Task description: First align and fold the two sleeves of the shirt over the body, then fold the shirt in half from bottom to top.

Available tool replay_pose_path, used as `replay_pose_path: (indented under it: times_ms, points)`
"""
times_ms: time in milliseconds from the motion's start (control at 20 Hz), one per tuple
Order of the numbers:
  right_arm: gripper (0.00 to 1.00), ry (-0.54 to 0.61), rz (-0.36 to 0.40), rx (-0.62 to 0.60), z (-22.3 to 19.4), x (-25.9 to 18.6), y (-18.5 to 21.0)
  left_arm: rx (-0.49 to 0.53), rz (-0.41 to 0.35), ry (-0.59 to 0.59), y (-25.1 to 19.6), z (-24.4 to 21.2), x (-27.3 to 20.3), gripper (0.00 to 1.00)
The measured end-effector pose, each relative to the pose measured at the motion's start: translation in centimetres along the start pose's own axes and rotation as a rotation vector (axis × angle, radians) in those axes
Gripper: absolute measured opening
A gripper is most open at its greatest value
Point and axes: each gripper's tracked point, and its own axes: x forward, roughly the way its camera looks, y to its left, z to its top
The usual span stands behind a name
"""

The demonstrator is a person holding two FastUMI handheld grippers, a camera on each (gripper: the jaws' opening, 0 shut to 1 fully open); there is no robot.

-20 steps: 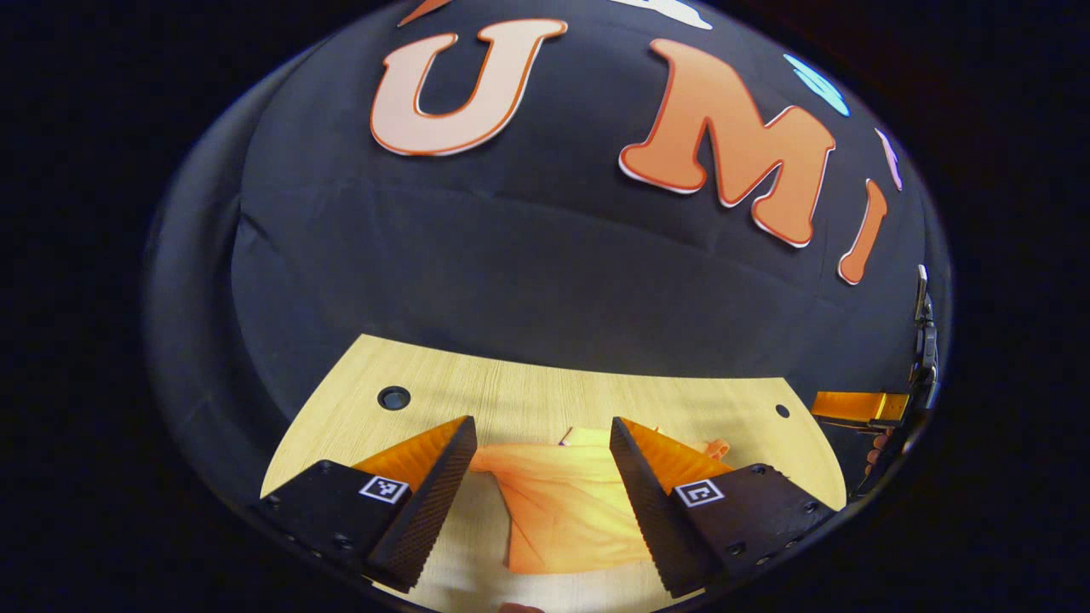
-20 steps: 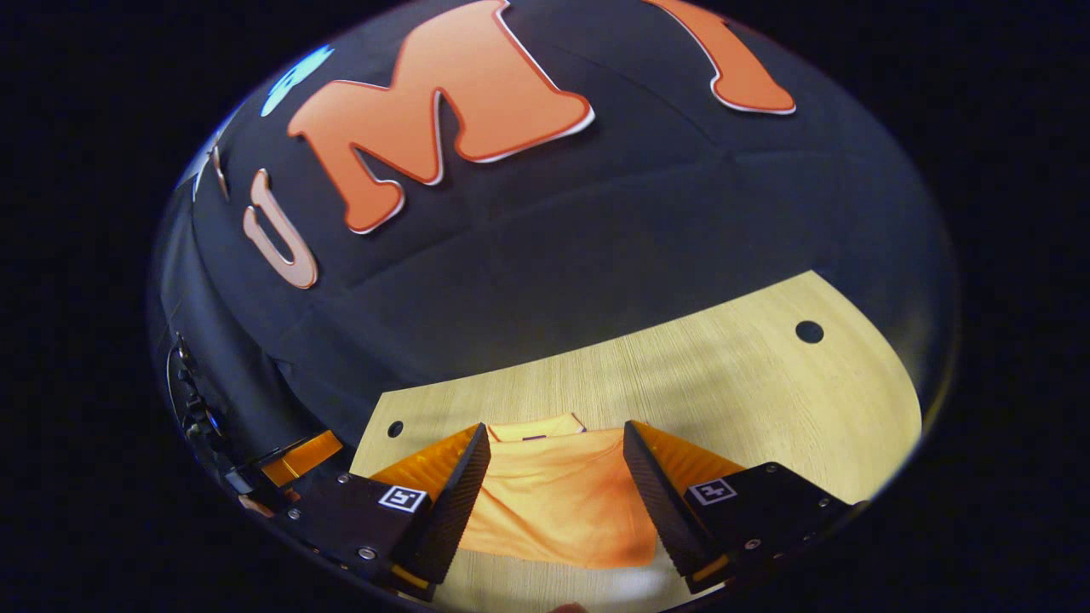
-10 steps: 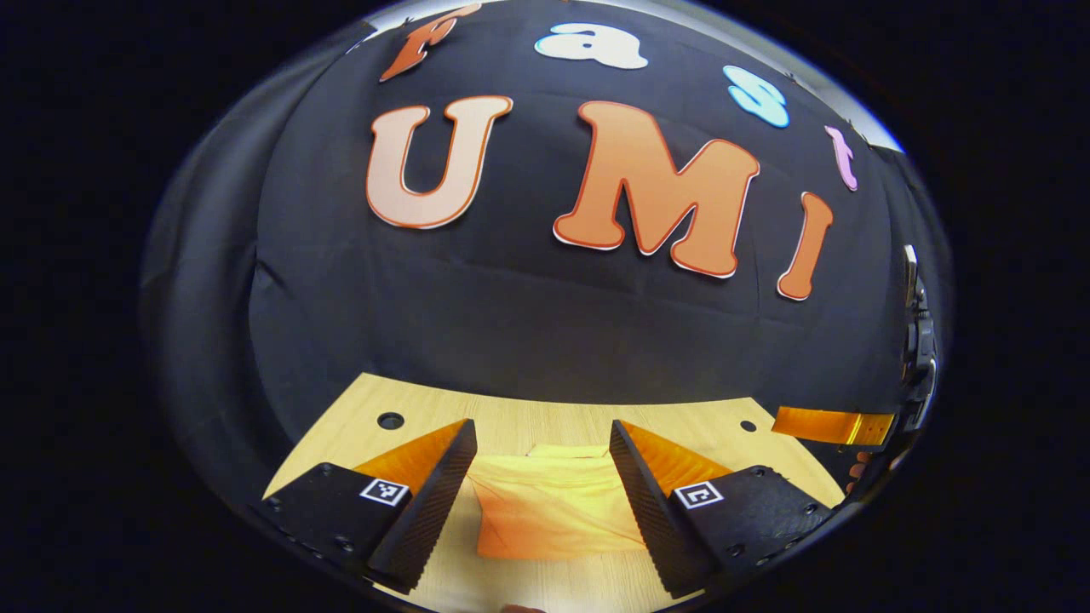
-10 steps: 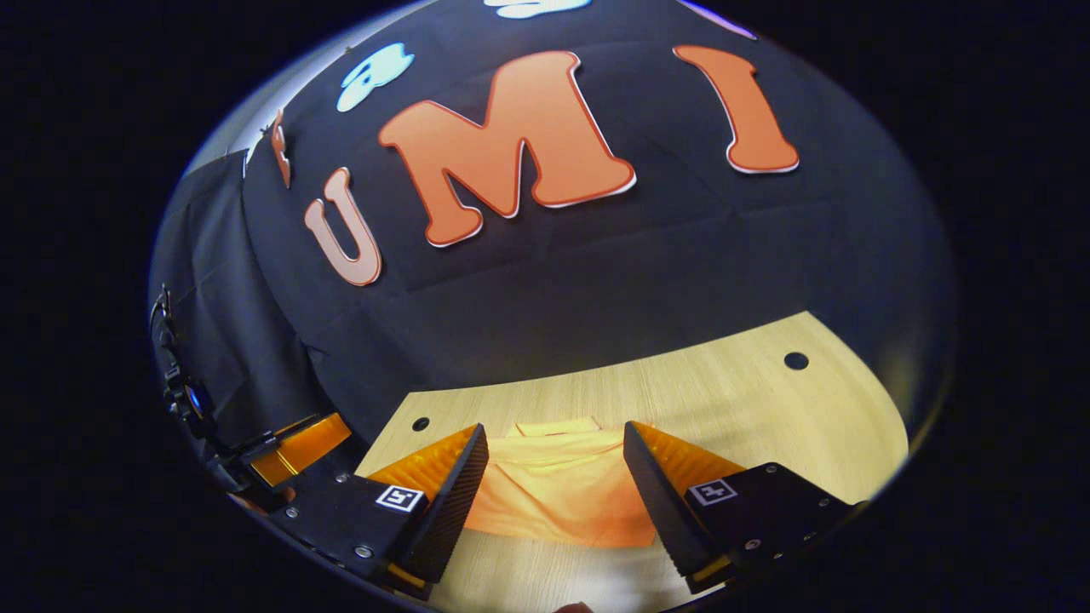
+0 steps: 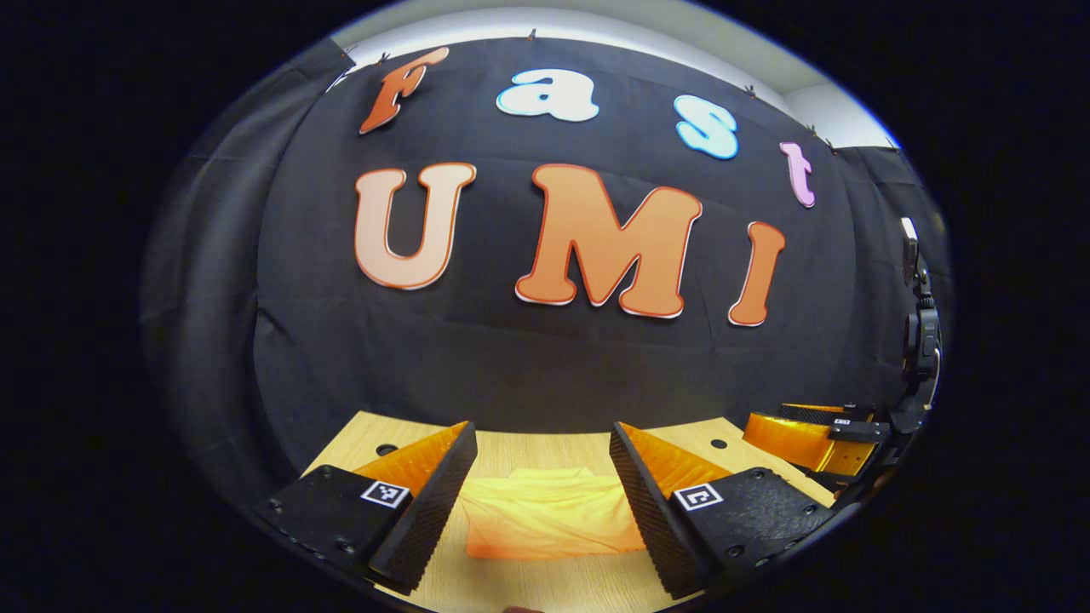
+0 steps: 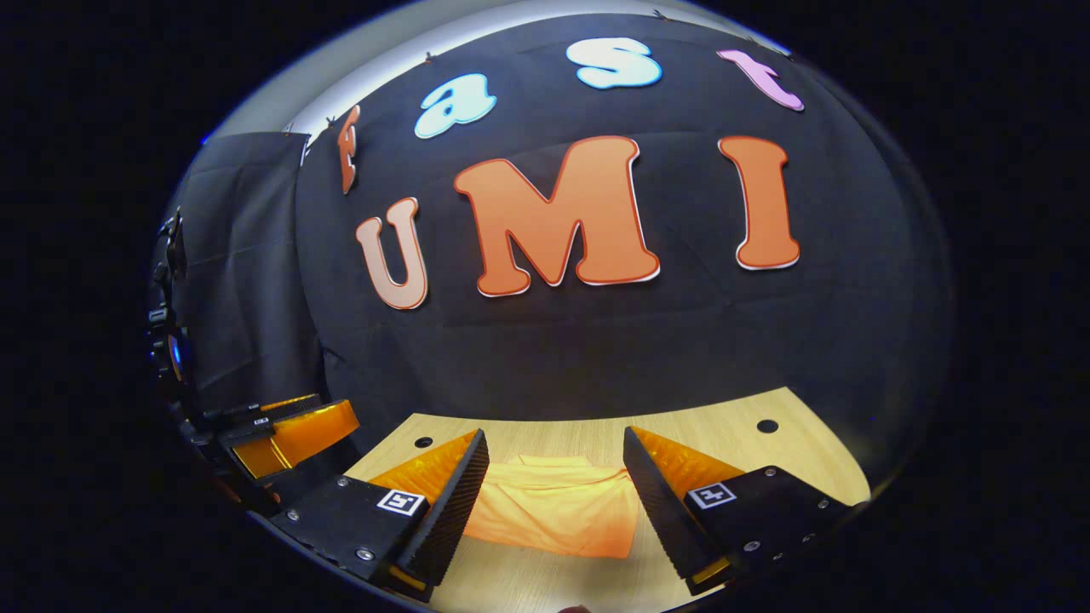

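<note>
A light wooden table [image 5: 528, 587] stood against the black cloth wall of the booth, with small round holes near its far corners. On it lay the orange fabric shirt [image 5: 549, 524], gathered into a compact, roughly rectangular bundle resting flat towards the middle of the surface, a little back from the near edge.

To the left, the left gripper [image 5: 542, 498] hung above the table with its two fingers spread wide. They gripped nothing, and the shirt lay beyond and below the gap between them. Its body could also be seen at the left edge of the right gripper view.

To the right, the right gripper [image 6: 553, 502] was held the same way: fingers wide apart, nothing between them, clear of the cloth, with the shirt [image 6: 553, 515] lying beyond.

The garment looked folded already, so the task seemed near its end. The risk now lay in the loose layers. The bundle's edges appeared uneven, and soft fabric may spring open once nothing presses on it. A finger dropping low on its way out could also catch the top layer and drag the fold apart.
</note>
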Motion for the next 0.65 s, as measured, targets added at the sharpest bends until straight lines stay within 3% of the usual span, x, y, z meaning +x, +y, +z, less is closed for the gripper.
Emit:
replay_pose_path:
  times_ms: [250, 400, 600, 650]
  points:
    - [0.96, -0.084, -0.03, -0.037, 1.5, -1.9, -1.0, 0.03, -0.014, -0.079, -2.1, 2.0, -2.0, 1.0]
    - [0.96, -0.119, -0.032, -0.04, 1.9, -2.6, -1.0, 0.055, -0.014, -0.113, -3.1, 2.7, -3.1, 0.96]
    - [0.96, -0.149, -0.022, -0.059, 1.9, -3.4, -0.7, 0.119, -0.043, -0.111, -4.3, 1.9, -3.6, 1.0]
    - [0.96, -0.147, -0.016, -0.068, 1.8, -3.4, -0.5, 0.128, -0.04, -0.105, -4.2, 1.6, -3.8, 0.97]
